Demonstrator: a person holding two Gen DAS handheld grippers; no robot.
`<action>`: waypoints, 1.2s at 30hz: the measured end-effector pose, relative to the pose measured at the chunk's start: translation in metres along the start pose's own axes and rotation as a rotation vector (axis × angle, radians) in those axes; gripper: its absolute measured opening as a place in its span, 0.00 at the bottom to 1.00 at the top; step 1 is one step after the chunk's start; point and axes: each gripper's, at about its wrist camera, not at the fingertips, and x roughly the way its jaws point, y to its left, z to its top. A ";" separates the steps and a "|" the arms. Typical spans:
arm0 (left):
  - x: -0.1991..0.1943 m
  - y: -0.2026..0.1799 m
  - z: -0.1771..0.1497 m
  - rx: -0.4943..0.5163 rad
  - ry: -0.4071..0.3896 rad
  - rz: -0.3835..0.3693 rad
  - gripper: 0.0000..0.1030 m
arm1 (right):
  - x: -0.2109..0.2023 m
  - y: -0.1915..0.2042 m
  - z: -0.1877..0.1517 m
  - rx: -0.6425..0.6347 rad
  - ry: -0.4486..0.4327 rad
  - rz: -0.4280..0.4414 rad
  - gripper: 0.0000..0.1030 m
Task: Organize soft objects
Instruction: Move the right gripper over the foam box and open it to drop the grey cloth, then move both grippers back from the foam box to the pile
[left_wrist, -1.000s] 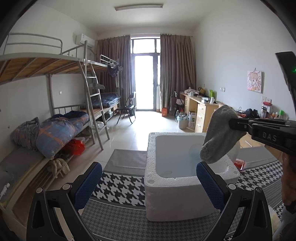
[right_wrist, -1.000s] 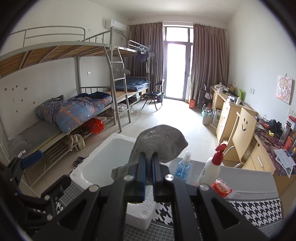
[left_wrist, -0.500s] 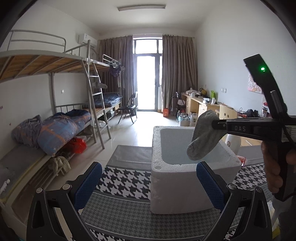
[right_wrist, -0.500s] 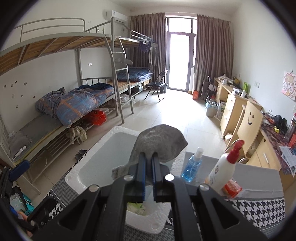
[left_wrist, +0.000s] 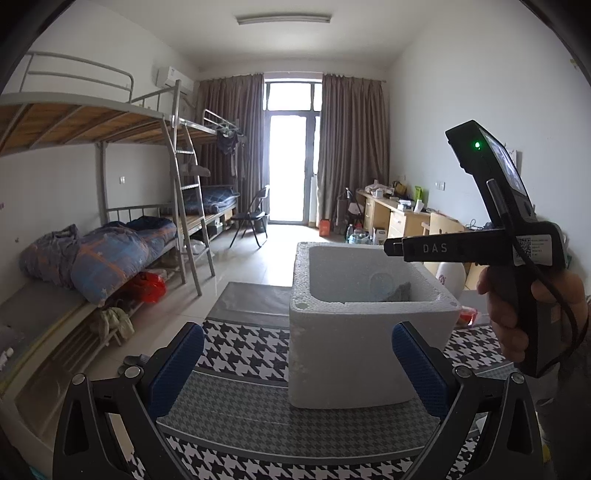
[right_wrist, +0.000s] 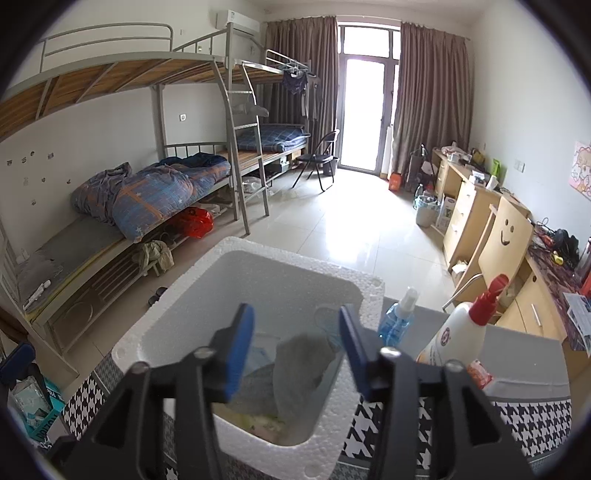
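Sock (right_wrist: 303, 365) now in box (right_wrist: 184, 317), off right tool (right_wrist: 297, 339).

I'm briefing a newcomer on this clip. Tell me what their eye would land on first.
First, the white foam box in the middle of the houndstooth-covered table, with a grey sock lying inside it. Directly above, the right gripper has just been opening, its blue pads apart and nothing between them. The left gripper is open and empty in front of the box.
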 end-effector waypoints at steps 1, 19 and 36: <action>-0.001 0.000 -0.001 -0.002 -0.001 0.002 0.99 | -0.001 -0.001 0.000 0.004 -0.002 0.004 0.57; -0.016 0.000 -0.015 -0.042 0.005 -0.024 0.99 | -0.057 0.003 -0.019 -0.008 -0.116 0.041 0.86; -0.037 -0.002 -0.027 -0.044 -0.006 -0.036 0.99 | -0.097 0.010 -0.062 -0.068 -0.140 -0.011 0.87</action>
